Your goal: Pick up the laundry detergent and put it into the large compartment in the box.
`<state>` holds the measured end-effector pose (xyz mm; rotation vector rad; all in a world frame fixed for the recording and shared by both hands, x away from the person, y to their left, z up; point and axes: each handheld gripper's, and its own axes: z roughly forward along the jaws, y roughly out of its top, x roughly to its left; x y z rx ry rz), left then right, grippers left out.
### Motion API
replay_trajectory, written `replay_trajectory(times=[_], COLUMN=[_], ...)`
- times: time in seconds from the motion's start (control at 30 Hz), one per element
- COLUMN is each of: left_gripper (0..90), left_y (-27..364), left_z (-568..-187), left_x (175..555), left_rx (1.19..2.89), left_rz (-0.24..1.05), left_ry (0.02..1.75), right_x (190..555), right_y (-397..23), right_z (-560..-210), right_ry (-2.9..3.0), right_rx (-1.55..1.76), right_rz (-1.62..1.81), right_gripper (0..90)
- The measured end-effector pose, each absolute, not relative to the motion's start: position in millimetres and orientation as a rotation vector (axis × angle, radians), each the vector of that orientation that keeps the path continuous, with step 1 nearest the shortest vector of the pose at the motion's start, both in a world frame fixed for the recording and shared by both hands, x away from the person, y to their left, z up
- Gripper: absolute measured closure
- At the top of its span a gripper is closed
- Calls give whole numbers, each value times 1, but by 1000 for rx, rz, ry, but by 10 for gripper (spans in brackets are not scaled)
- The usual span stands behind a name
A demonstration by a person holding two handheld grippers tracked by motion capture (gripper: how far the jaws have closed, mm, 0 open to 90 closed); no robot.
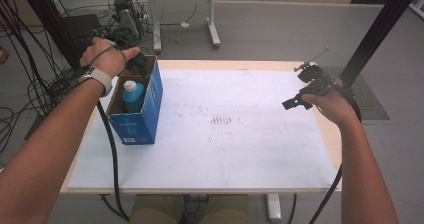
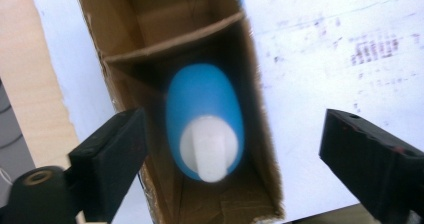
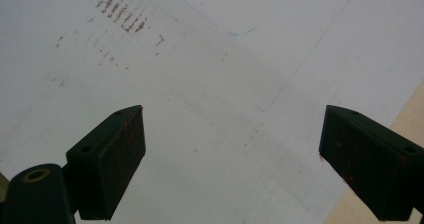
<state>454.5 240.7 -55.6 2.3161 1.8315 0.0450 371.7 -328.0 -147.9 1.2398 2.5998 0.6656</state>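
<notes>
A blue bottle with a white cap stands inside an open blue cardboard box at the table's left. In the left gripper view the bottle sits below, in the box's near compartment, behind a cardboard divider. My left gripper hovers above the box, open, its pads wide of the bottle and not touching it. My right gripper is held over the table's right side; its jaws stand open above the bare white sheet with nothing between them.
A white sheet with faint brown marks covers the wooden table. Behind the table lie cables, a black frame post and another table's legs. A cable trails from the left gripper over the front edge.
</notes>
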Motion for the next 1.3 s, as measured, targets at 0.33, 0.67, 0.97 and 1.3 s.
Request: replay_trajectory(times=[0.33,0.67,0.97,1.3], left_gripper=[96,71,69,69], left_y=[234,218,204,186], left_z=[-10,13,15,16], left_x=[447,446,453,453], left_rx=[2325,2393,2463,2525], left_rz=[39,21,-18,-16], left_ry=[1673,1529,1442,1321], right_x=[367,365,363,360], right_y=[-329,-330,-331,-331], right_z=[-141,-140,-139,-140], right_ry=[2587,2586,2581,2577], right_rx=[1241,1250,1257,1266], right_rz=[664,659,662,660], right_gripper=[111,111,111,111])
